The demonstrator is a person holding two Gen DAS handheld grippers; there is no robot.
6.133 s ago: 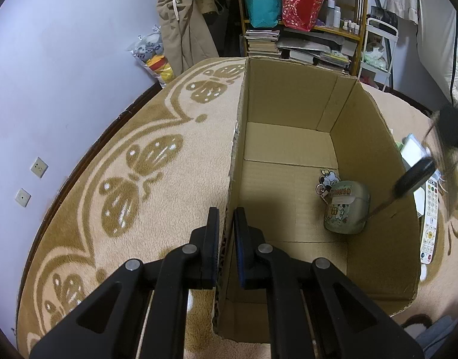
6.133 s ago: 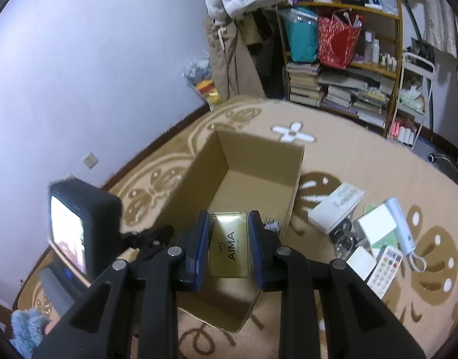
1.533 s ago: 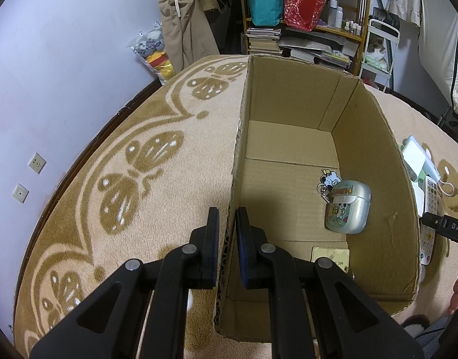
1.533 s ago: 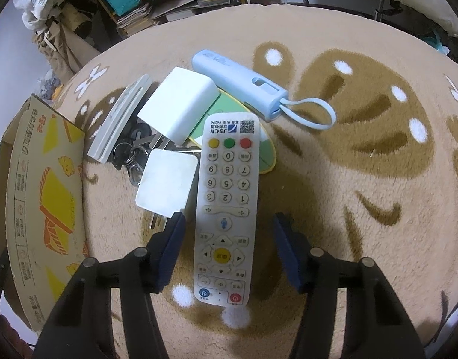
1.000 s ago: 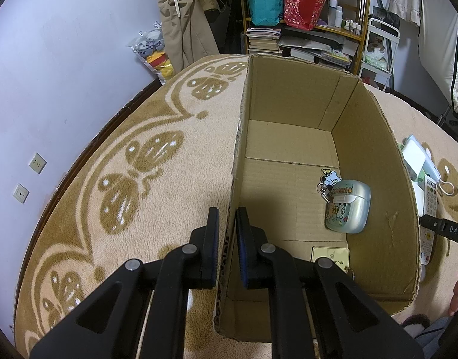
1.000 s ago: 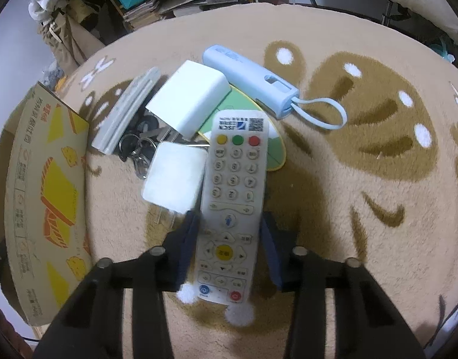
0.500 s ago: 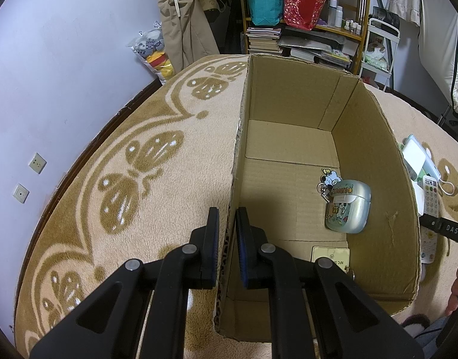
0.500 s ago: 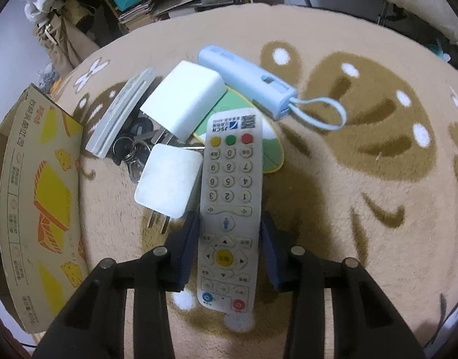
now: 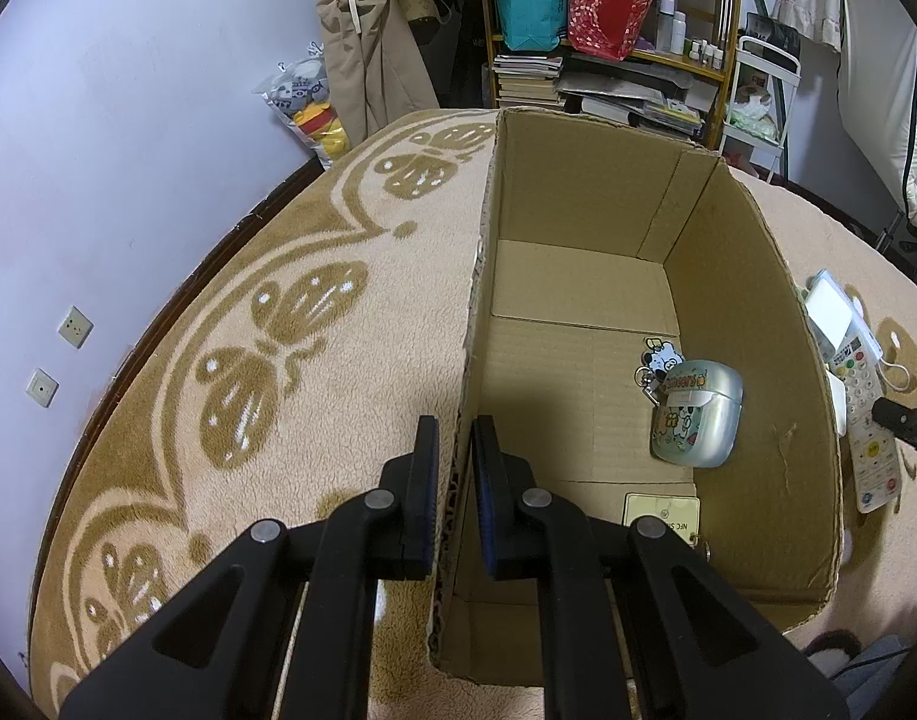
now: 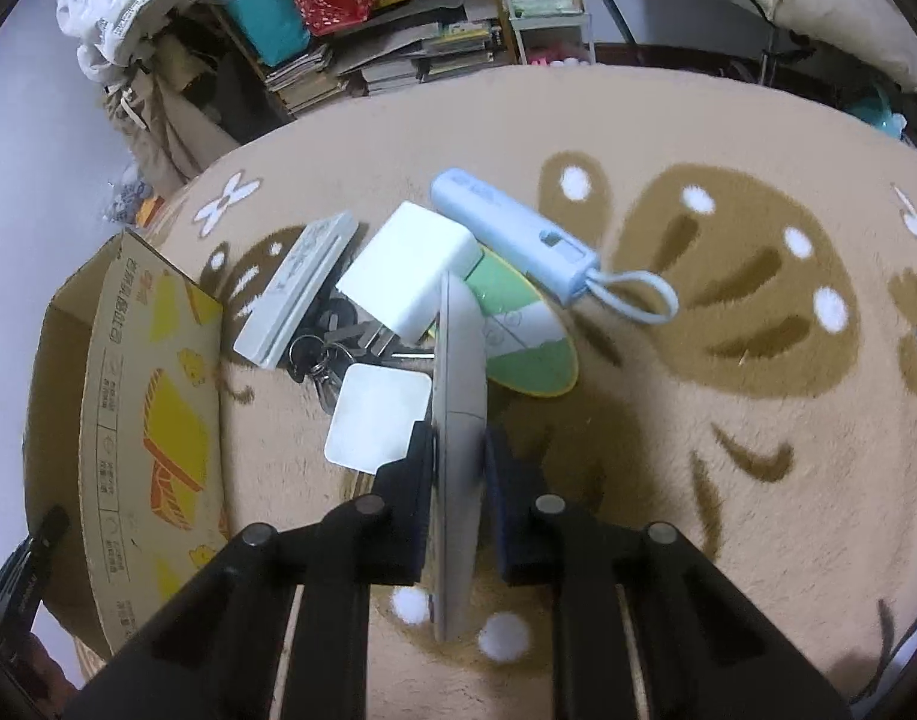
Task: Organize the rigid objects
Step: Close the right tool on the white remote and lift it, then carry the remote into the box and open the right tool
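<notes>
Beige patterned carpet (image 9: 350, 396) under me, lilac wall (image 9: 128, 120) with two sockets (image 9: 74, 327), cluttered shelf (image 9: 614, 60), hanging coat (image 9: 368, 60).

The left gripper (image 9: 455, 450) points steeply downward, its fingers (image 9: 425, 468) pinched together on a thin cardboard wall. The right gripper (image 10: 458, 462) also angles downward, its fingers (image 10: 419, 468) clamped on the long sides of a white remote turned on edge.

Patterned beige carpet (image 9: 314, 360), lilac wall (image 9: 128, 120), cluttered shelves (image 9: 608, 60).
</notes>
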